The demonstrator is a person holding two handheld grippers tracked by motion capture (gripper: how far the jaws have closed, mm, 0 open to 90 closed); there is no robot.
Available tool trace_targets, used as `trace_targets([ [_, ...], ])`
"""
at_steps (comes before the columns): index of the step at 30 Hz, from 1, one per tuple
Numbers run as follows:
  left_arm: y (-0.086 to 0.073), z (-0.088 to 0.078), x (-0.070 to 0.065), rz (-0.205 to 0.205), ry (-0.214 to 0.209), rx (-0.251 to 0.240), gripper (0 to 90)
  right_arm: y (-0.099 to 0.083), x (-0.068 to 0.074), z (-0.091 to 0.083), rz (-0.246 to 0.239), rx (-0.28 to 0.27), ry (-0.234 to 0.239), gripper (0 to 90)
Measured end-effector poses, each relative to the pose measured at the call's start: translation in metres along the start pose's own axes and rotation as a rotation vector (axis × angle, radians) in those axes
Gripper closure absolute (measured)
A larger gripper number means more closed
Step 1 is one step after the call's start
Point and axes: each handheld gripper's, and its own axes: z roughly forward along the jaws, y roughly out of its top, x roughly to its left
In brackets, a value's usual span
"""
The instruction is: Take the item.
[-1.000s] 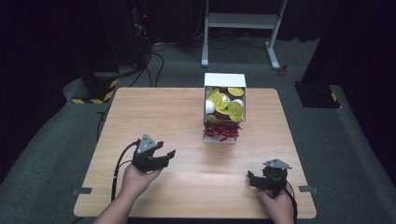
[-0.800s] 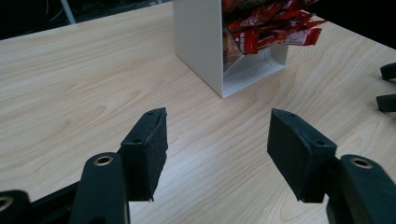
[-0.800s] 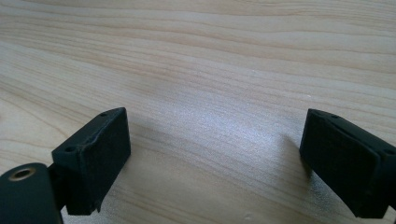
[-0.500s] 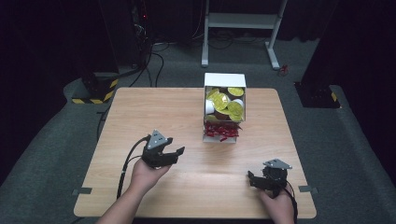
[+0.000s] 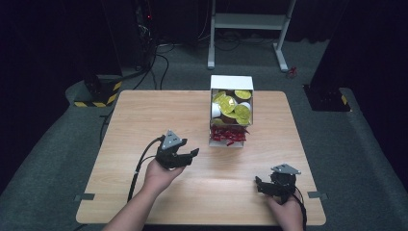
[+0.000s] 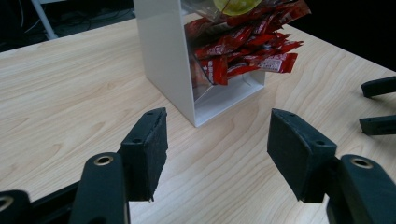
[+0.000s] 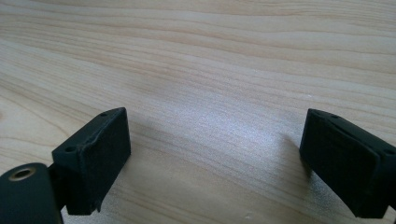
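A white dispenser box (image 5: 230,114) stands on the wooden table (image 5: 144,115), toward the far middle. Its upper part holds yellow-lidded cups (image 5: 234,107), and red sachets (image 5: 228,134) spill from its lower opening. My left gripper (image 5: 188,156) is open and empty, a short way left of the box front, pointing toward it. In the left gripper view the red sachets (image 6: 243,49) and white box wall (image 6: 166,51) lie just beyond my open left gripper (image 6: 217,144). My right gripper (image 5: 260,186) rests open and empty near the front right edge; the right gripper view shows my right gripper (image 7: 215,149) over bare wood.
The other gripper's black fingers (image 6: 378,105) appear at the right edge of the left gripper view. A white metal stand (image 5: 250,29) and cables lie on the dark floor behind the table. A black-and-yellow striped base (image 5: 96,94) sits off the table's far left corner.
My left gripper has moved right and slightly forward toward the box front, still open. The right gripper has stayed where it was.
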Motion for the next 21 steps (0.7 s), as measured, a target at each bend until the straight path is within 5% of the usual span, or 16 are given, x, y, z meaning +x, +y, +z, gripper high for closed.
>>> trace_targets([
  [21,0.014,0.034,-0.008,0.004,-0.029,-0.018,38.7,0.0,0.0,0.0,0.0,0.0,0.0,8.8],
])
